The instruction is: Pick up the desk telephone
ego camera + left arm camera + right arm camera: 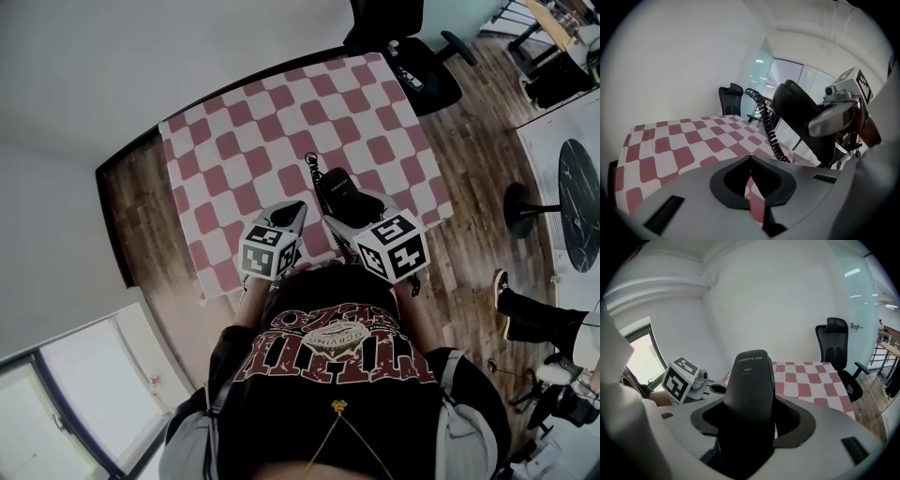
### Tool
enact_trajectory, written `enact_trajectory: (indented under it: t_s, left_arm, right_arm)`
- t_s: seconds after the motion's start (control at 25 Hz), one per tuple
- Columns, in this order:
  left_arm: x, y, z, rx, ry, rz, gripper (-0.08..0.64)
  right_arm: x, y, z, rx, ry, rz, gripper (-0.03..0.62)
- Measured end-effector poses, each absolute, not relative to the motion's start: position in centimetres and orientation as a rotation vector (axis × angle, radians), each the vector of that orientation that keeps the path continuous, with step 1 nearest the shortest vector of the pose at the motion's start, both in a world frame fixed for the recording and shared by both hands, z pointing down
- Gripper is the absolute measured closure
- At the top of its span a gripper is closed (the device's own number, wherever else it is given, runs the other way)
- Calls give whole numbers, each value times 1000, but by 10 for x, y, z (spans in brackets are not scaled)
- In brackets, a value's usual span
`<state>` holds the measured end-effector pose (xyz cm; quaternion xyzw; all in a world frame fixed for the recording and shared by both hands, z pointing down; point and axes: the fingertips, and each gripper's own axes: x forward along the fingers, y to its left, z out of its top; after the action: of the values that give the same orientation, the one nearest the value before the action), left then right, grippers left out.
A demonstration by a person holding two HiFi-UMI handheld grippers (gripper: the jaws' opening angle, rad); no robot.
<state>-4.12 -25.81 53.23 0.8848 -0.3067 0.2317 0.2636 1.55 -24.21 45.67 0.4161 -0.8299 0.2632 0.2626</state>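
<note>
Red-and-white checked tablecloth covers the table ahead of you, with wooden floor round it and a black office chair at its far end. White walls close in the room, and a glass partition stands to the right beyond the chair.

Your right gripper is clamped on the black telephone handset. The right gripper view shows both jaws pressed against its sides, and the handset stands up out of them with its printed end uppermost. Seen from your left gripper's camera, the handset is held in the air, clear of the cloth, up and to the right of the left jaws. Its coiled cord runs from the upper end down toward the table, until the left gripper's own body hides it. No view lets you make out a telephone base for certain.

Your left gripper sits just beside the right one, to its left, over the near edge of the table. Its jaws meet at the tips with nothing between them; only a sliver of checked cloth shows through below the tips. Its marker cube appears low at the left of the right gripper view, close beside the handset.
</note>
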Motion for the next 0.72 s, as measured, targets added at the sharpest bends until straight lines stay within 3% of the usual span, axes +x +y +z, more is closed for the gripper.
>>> enact_trajectory:
  t_s: [0.72]
  left_arm:
    - [-47,-255,536,2357,-855,606,552]
  right_arm:
    - [9,-242,451,1079,-2283,704,296]
